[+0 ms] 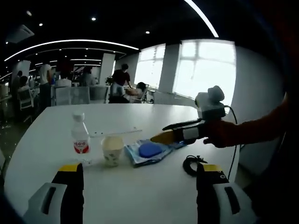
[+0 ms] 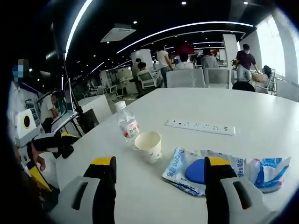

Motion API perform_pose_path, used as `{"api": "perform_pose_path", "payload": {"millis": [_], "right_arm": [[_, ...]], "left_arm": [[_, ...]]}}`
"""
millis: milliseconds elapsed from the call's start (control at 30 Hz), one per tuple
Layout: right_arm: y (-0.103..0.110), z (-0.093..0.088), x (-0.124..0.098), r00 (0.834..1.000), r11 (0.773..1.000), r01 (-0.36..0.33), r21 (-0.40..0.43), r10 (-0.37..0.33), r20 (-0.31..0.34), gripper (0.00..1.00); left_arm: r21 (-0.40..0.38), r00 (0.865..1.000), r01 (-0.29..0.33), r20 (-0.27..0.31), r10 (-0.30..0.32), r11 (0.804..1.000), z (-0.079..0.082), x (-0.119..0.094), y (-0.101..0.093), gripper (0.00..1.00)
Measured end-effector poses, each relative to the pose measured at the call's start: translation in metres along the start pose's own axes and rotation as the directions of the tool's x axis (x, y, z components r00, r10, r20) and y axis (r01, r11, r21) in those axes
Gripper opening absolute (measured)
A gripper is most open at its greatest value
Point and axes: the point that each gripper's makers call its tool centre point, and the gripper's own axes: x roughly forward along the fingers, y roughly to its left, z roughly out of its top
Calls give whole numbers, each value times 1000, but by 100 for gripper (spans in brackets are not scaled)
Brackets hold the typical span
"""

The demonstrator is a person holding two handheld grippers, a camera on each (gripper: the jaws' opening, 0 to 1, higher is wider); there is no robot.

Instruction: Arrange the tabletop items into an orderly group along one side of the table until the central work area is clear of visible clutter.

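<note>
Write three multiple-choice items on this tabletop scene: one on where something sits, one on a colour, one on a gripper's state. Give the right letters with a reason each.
1. Where is the paper cup in relation to the water bottle?
A. close beside it on the table
B. stacked on top of it
C. on the floor under the table

2. What colour is the round object lying on the plastic packet?
A. red
B. blue
C. green

3. How does the right gripper stand?
A. shut on the cup
B. shut on the bottle
C. open, holding nothing

Answers: 1 A, the cup stands right next to the bottle on the white table. 2 B, the disc is plainly blue in both views. 3 C, in the right gripper view its jaws stand wide apart with nothing between them.
</note>
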Motion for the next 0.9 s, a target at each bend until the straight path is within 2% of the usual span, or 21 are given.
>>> {"api": "perform_pose_path", "payload": {"millis": [267, 433, 733, 900], "right_arm": [[-16, -1, -42, 997, 999, 54, 5, -54, 50, 82], [-30, -5, -68, 992, 995, 102, -23, -100, 77, 86], [-54, -22, -113, 983, 986, 169, -9, -167, 77, 90], [-59, -25, -135, 976, 979, 202, -13, -201, 79, 91]], "left_arm": [[27, 999, 42, -17, -41, 999, -1, 9, -20, 100], [37, 997, 66, -27, -65, 997, -1, 12, -37, 100], [51, 995, 92, -33, -91, 994, -2, 17, -61, 100], [62, 994, 107, -36, -105, 992, 1, 21, -75, 100]]}}
